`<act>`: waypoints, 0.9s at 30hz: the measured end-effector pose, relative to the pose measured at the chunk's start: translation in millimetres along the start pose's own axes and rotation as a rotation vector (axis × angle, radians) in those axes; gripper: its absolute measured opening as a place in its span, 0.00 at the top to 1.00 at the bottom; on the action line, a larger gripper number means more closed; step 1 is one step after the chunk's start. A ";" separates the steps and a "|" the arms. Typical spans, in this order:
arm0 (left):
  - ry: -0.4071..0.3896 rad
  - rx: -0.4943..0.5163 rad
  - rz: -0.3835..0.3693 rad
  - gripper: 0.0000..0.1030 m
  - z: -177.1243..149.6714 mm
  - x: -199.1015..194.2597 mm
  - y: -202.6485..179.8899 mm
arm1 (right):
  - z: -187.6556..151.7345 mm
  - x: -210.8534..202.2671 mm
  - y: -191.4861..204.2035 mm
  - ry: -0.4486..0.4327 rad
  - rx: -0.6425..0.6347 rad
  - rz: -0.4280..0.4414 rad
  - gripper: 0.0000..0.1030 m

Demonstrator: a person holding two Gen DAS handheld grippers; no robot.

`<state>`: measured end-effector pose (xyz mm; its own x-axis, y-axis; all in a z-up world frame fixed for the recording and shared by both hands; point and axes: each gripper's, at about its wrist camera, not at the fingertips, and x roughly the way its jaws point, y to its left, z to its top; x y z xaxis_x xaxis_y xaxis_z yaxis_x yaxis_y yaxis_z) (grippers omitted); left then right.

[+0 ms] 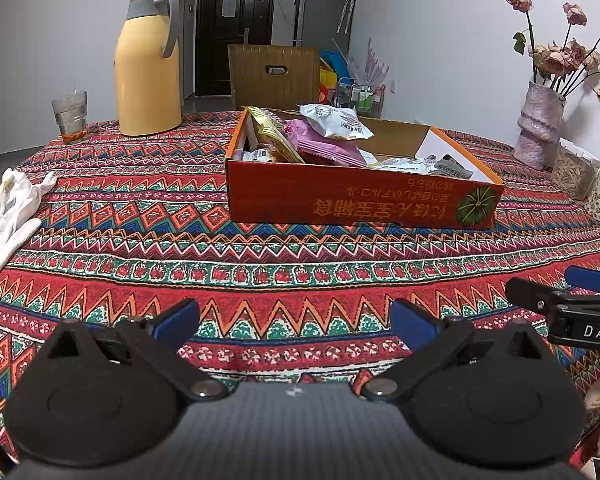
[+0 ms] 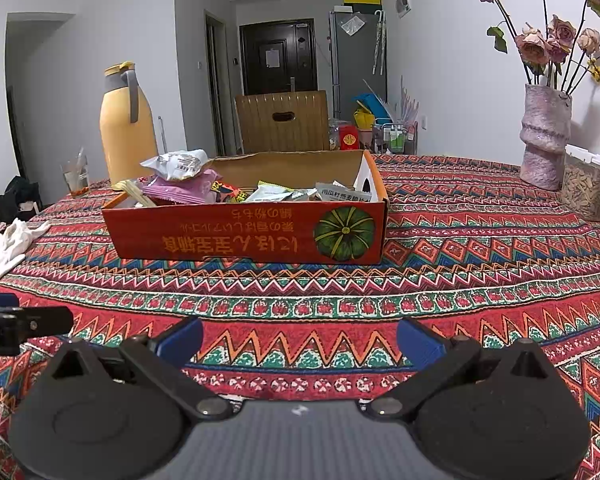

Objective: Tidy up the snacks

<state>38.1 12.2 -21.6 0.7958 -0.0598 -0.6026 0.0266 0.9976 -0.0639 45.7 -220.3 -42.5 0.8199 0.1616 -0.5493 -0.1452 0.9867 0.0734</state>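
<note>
Two grippers are held low over the desk (image 1: 140,248), which is covered by a cloth patterned in red, green and blue zigzags. The left gripper (image 1: 294,316) is seen with its blue-padded fingers (image 1: 178,320) spread wide apart and nothing between them. The right gripper (image 2: 300,336) is likewise spread wide, with nothing gripped; part of it is caught at the right edge of the left wrist view, so the two are placed side by side.

Ahead of both, well apart from them, an orange cardboard box (image 2: 244,236) with a green pumpkin printed on its near wall is set on the cloth. The snacks are gathered inside it: a white packet (image 1: 334,122) is laid on top of a pink packet (image 1: 324,146), with a gold packet (image 1: 274,132) beside them at the box's left end, and flatter grey and pale green packets (image 2: 296,194) are spread toward the right end. The printing on the box wall is shown upside down.

Behind the box to the left, a yellow thermos jug (image 1: 148,68) is stood upright, with a drinking glass (image 1: 70,116) near it. White gloves (image 1: 8,216) are left lying at the desk's left edge. At the right, a pinkish vase (image 2: 544,136) of dried roses is placed by the wall, and a wooden chair (image 2: 282,122) is seen beyond the far side.
</note>
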 end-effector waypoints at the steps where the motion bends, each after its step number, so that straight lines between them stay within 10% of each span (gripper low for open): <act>1: 0.000 0.000 0.000 0.00 0.0 0.0 -0.1 | 0.0 0.1 0.0 0.000 0.000 0.000 0.00; 27: 0.002 -0.007 -0.007 0.00 -0.3 -0.7 0.5 | -4.4 2.0 -0.1 0.006 -0.003 0.000 0.00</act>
<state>37.3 12.7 -21.4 0.7944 -0.0669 -0.6037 0.0278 0.9969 -0.0739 44.9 -220.2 -47.2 0.8167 0.1611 -0.5541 -0.1468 0.9866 0.0705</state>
